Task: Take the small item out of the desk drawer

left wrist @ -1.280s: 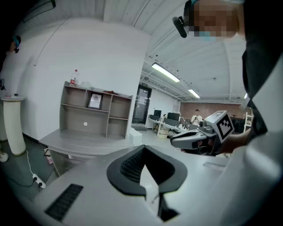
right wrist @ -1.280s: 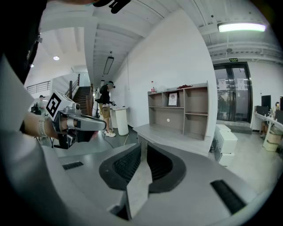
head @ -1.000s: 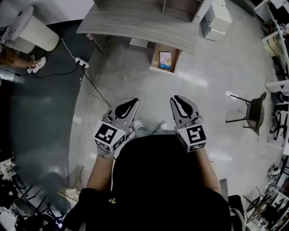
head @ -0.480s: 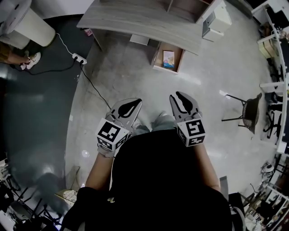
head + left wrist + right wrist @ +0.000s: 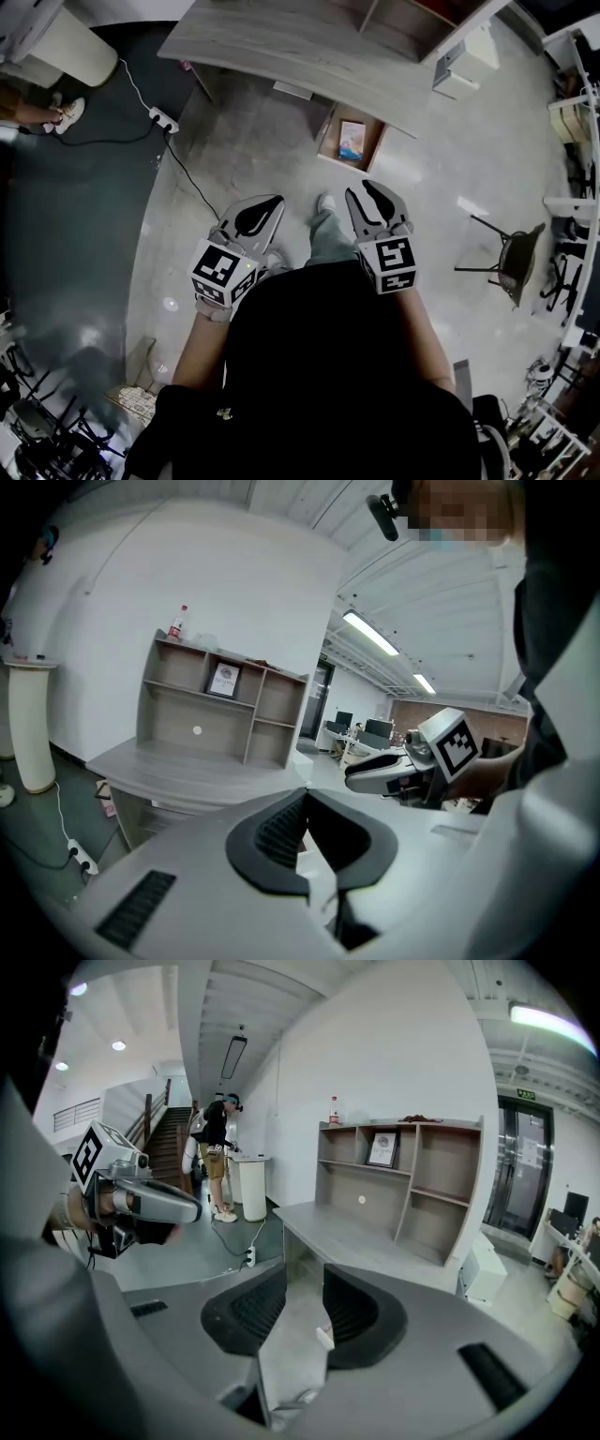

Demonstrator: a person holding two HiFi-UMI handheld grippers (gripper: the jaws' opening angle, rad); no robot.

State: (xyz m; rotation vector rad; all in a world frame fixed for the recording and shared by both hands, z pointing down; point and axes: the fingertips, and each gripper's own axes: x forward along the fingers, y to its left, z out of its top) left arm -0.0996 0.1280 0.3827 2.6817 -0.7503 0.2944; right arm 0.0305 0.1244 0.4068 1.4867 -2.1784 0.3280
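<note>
Most of the head view is pale polished floor (image 5: 244, 150), with a dark carpeted area (image 5: 66, 216) on the left. A grey wood-grain desk (image 5: 281, 47) spans the far side and carries an open shelf unit (image 5: 403, 1185). On the unit's top stands a bottle (image 5: 335, 1110), and a framed picture (image 5: 381, 1150) sits in one compartment. The person's black top (image 5: 328, 375) fills the near middle. A white cylinder (image 5: 75, 47) stands at the far left, a dark chair (image 5: 516, 248) well off to the right, and a white drawer cabinet (image 5: 464, 66) at the desk's right end.

The wooden desk drawer (image 5: 328, 131) is pulled out from under the desk's near edge, open at the top. The small item (image 5: 352, 139), flat with blue and pale print, lies inside it, well apart from both grippers.

The left gripper (image 5: 272, 204) is held out over the floor, short of the drawer. Its jaw tips meet and nothing is between them. The right gripper (image 5: 367, 192) is alongside it, also short of the drawer. Its jaws have just been opening and stand a narrow gap apart, with only floor showing between the pads. A white power strip (image 5: 162, 119) lies on the floor near the desk's left leg, its cable trailing nearer.
</note>
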